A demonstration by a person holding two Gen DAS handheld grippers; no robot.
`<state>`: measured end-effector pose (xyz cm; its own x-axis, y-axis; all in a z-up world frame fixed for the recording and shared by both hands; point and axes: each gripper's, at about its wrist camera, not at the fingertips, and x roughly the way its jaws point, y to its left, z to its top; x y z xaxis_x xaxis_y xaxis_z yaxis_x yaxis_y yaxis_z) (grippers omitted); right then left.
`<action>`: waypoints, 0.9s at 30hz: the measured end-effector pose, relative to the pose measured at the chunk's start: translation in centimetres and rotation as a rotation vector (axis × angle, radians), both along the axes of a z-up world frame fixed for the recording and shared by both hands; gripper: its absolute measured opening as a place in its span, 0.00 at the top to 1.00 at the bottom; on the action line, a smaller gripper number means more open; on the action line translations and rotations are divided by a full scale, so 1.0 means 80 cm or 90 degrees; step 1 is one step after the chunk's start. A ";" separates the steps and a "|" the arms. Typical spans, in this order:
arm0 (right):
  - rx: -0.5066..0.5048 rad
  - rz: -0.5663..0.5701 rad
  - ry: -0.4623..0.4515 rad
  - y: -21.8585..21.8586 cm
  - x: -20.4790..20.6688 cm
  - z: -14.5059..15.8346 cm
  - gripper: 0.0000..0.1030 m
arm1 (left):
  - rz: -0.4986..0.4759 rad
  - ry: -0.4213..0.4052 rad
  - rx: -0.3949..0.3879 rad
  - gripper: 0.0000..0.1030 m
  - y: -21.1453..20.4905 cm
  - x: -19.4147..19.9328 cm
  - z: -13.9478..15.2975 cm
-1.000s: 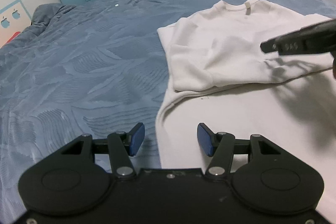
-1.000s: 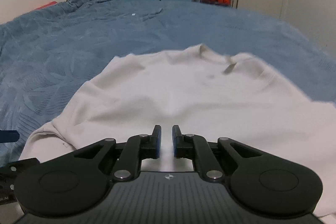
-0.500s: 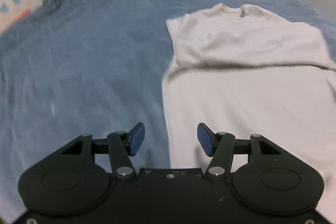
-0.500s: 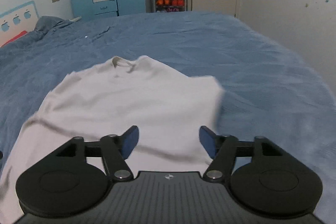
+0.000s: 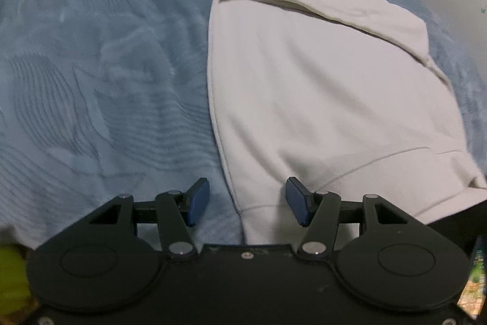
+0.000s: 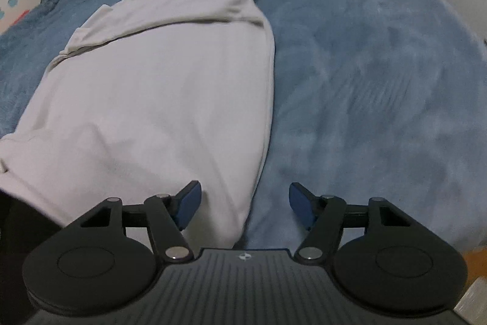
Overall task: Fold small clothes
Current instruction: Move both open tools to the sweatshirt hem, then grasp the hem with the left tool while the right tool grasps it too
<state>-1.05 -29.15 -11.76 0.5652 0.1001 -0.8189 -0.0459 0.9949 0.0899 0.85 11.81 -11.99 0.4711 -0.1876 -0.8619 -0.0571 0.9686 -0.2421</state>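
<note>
Both the left gripper [image 5: 248, 201] and right gripper [image 6: 245, 204] are spread wide, holding nothing, each over a bottom corner of the white cotton sweatshirt [image 5: 319, 87]. It's flat on the blue textured bedspread [image 5: 100, 75], sleeves folded across the top.

The bottom edge of the white shirt [image 5: 319, 99] was hidden behind the black tool. A yellow-green thing [image 5: 10, 267] was cut off and too blurry to tell. The blue bed [image 6: 380, 81] looked smeary.
</note>
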 end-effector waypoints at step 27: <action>0.091 -0.010 -0.047 -0.008 0.003 0.041 0.95 | 0.003 -0.093 0.048 0.94 -0.006 -0.003 0.067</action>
<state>-0.82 -29.78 -8.51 0.6256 0.2038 -0.7530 -0.0421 0.9727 0.2282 0.59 11.35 -6.67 0.5938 -0.1223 -0.7953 -0.0313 0.9841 -0.1747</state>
